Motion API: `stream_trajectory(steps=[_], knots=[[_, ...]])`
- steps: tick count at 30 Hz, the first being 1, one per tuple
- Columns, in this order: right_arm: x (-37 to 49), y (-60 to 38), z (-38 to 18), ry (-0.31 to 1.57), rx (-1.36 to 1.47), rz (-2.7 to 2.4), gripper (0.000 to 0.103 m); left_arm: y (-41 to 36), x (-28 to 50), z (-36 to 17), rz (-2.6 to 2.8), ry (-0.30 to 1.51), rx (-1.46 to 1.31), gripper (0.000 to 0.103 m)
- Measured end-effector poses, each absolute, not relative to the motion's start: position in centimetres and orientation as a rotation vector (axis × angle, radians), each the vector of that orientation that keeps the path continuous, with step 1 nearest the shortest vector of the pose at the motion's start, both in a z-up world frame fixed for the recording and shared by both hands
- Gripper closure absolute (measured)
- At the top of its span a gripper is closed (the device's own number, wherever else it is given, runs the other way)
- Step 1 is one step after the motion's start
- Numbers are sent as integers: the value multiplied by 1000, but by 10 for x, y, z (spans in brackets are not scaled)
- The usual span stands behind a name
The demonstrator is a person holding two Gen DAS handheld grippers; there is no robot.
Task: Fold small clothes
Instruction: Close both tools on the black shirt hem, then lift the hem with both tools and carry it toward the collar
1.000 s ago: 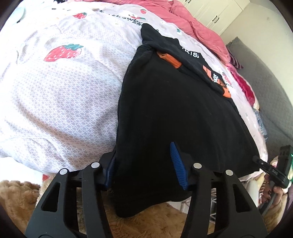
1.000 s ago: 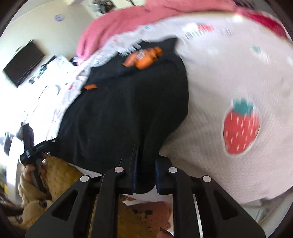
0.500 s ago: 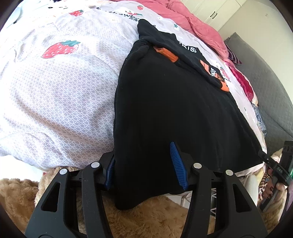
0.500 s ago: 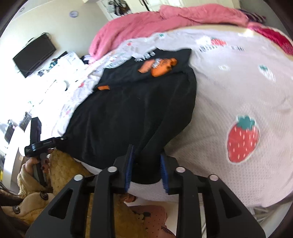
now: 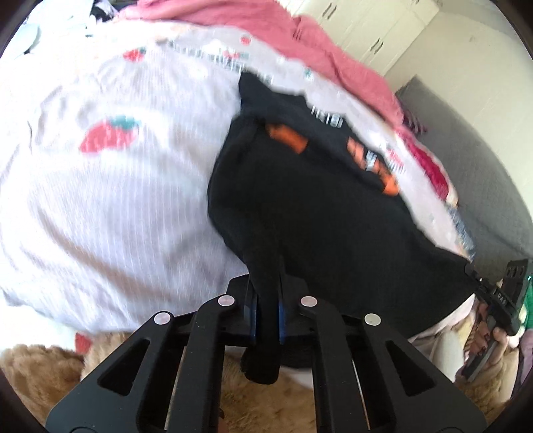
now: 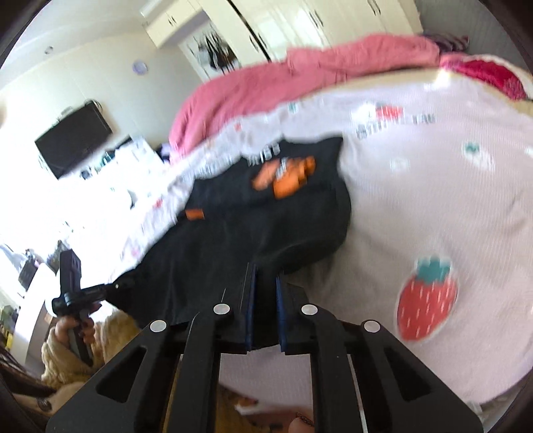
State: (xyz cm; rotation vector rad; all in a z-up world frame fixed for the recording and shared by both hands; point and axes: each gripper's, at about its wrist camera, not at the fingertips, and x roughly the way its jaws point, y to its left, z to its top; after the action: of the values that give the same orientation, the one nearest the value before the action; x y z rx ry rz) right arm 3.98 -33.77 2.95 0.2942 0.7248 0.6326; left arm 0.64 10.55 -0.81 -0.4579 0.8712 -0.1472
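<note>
A black garment (image 5: pixel 319 213) with orange print lies on the strawberry-print bedsheet (image 5: pixel 110 186), its near hem hanging at the bed's front edge. My left gripper (image 5: pixel 266 299) is shut on the garment's near left corner, cloth bunched between the blue pads. My right gripper (image 6: pixel 265 306) is shut on the near right corner of the same garment (image 6: pixel 240 239). Each gripper shows in the other's view, the right one (image 5: pixel 499 299) at the hem's far right, the left one (image 6: pixel 73 299) at the hem's far left. Both views are motion-blurred.
A pink blanket (image 5: pixel 319 50) lies bunched along the bed's far side. A grey sofa (image 5: pixel 483 156) stands to the right, white wardrobes (image 6: pixel 299 26) behind, a wall TV (image 6: pixel 73 140) at left. A tan fluffy sleeve (image 5: pixel 40 373) fills the near edge.
My left gripper closed from wide open onto the garment's near corner. My right gripper stayed shut on its corner. Both grippers rose and the near hem lifted and bunched.
</note>
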Motion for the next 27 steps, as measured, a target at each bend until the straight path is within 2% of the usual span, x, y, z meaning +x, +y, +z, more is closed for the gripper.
stream_trajectory(steps=[6, 8, 12, 14, 16, 17, 22, 26, 27], knots=[[57, -339, 63, 571, 330, 607, 103, 115, 29, 30, -131, 745, -459, 101], [65, -340, 71, 547, 323, 600, 103, 115, 42, 40, -142, 723, -459, 101], [82, -343, 70, 622, 297, 530, 103, 107, 59, 44, -134, 728, -424, 101], [86, -346, 57, 698, 309, 541, 93, 106, 59, 42, -135, 731, -420, 101], [85, -345, 37, 797, 286, 537, 61, 107, 56, 39, -133, 736, -423, 101], [82, -345, 28, 834, 276, 537, 58, 109, 53, 37, -131, 739, -430, 101], [58, -341, -18, 1013, 242, 536, 57, 117, 46, 27, -127, 758, -466, 101], [41, -331, -38, 1084, 204, 538, 54, 116, 43, 28, -127, 757, -461, 101], [38, -329, -41, 1093, 207, 548, 60, 115, 43, 29, -127, 758, -457, 101]])
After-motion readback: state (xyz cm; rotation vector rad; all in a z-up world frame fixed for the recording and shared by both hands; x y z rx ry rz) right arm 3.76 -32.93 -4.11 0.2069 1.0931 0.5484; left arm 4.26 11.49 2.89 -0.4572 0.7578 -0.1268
